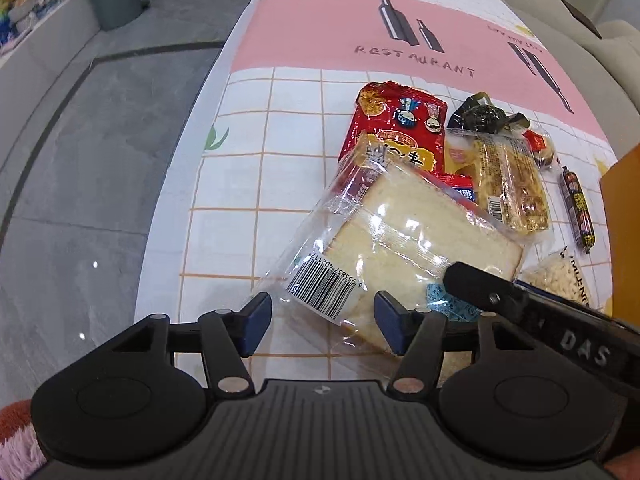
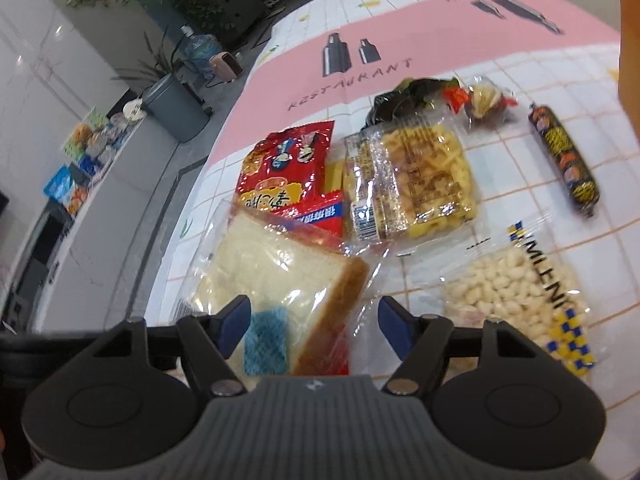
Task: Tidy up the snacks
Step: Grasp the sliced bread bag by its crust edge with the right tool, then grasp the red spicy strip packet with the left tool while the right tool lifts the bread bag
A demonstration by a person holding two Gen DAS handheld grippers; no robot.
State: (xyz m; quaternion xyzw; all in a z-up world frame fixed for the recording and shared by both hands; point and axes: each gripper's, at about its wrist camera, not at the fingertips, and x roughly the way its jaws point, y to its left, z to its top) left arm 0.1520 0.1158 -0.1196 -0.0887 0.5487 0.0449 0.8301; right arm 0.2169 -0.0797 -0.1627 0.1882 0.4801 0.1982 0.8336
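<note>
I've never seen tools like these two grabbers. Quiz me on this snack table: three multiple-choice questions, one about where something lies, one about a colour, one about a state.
1. Where does the sausage stick lie?
A. apart from the pile, on the tablecloth
B. under the bread
C. inside the red packet

2. What colour are the pads on the gripper fingers?
A. green
B. blue
C. white

3. How does the right gripper stand over the bagged sliced bread?
A. shut flat on it
B. open, a finger on each side of its near end
C. turned away from it

Answers: 1 A, bare cloth shows all round it. 2 B, both views show blue pads. 3 B, the fingers are spread, with the bag's end between them.
</note>
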